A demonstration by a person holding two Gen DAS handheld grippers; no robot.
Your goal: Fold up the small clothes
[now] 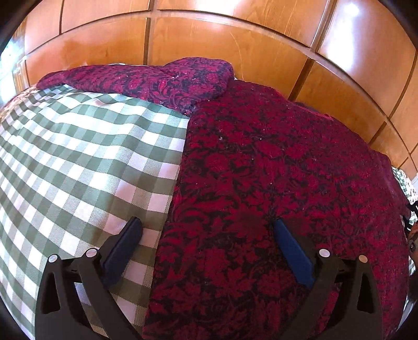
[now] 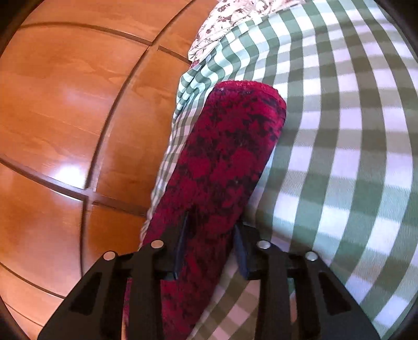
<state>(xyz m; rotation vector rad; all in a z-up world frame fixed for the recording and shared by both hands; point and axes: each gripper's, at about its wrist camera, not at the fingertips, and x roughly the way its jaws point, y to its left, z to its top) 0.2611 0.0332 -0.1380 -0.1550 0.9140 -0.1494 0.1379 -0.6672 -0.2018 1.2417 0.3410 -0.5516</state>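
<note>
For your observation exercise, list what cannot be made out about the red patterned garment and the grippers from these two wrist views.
- Left wrist view: the red garment runs off the bottom and right edges, so its overall shape is unknown.
- Right wrist view: whether the right gripper pads press the cloth; the bunched fabric hides them.
- Right wrist view: the checked cloth is blurred.
- Left wrist view: what kind of garment it is; the folded part shows no telling detail.

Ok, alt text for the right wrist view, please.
The right gripper is shut on a long fold of red-and-black patterned garment that stretches away from the camera over a green-and-white checked cloth. Wooden panelling fills the left side, and a floral fabric shows at the top.
</note>
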